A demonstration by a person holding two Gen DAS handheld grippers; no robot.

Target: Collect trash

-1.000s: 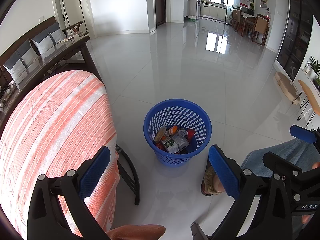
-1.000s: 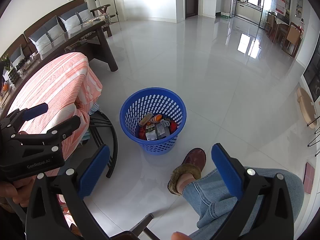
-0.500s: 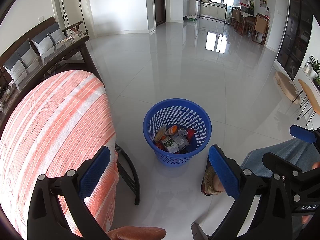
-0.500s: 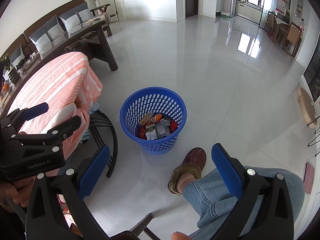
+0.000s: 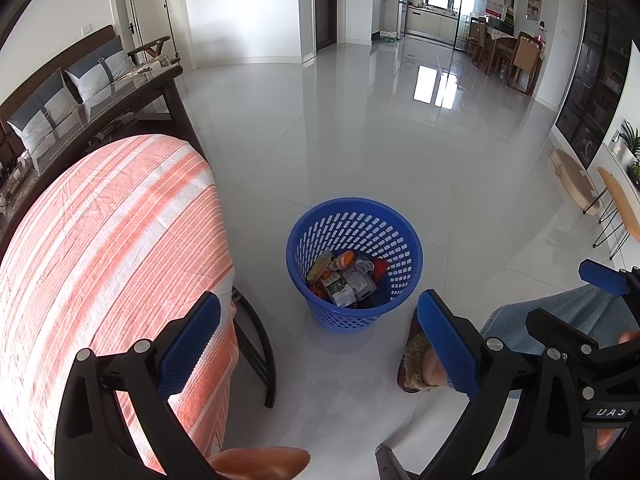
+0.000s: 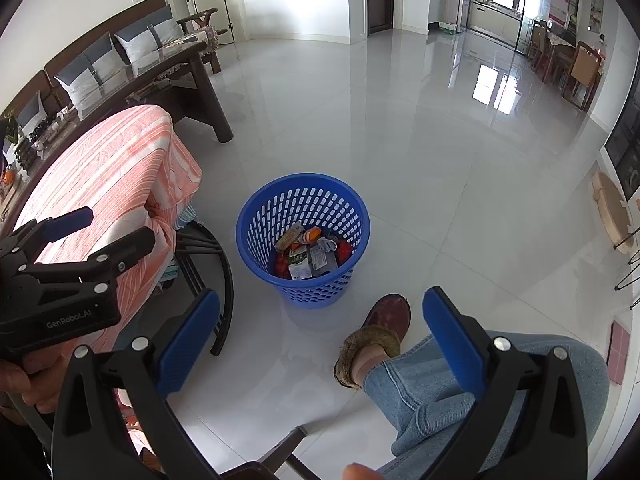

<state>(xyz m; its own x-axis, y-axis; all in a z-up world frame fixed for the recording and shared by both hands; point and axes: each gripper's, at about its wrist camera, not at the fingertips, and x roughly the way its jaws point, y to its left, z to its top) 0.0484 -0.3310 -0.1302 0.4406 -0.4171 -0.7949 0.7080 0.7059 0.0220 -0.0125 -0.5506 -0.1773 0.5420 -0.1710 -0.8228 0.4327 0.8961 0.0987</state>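
The trash (image 5: 342, 278) lies inside a blue perforated wastebasket (image 5: 354, 216) that stands upright on the glossy white tiled floor (image 5: 360, 140). The contents are a loose heap at the bottom: a white and green carton (image 5: 335, 286), a grey packet (image 5: 360, 282), a small orange-capped item (image 5: 345, 259), a tan wrapper (image 5: 319, 265) and something red (image 5: 381, 267) against the far wall. In the right wrist view the same heap (image 6: 312, 254) sits low in the wastebasket (image 6: 302, 188), well below the rim.

Left gripper (image 5: 318, 340): its blue pads are spread wide and hold nothing; it hangs above the floor, short of the wastebasket. Right gripper (image 6: 320, 338): likewise spread wide and empty, above the floor on the near side of the wastebasket. Each gripper also shows from the side in the other's view.

Just beside the wastebasket, on its left, stands a bench (image 5: 100, 248) covered by an orange and white striped cloth, with dark curved legs (image 5: 260, 356) below. On the wastebasket's near right, a person's foot in a dark red slipper (image 6: 386, 316) rests on the floor, with a blue denim trouser leg (image 6: 424, 392) behind it.

Further out, a dark wooden sofa (image 6: 120, 52) with grey and white cushions runs along the left wall. A dining table with chairs (image 5: 516, 52) stands at the far right.
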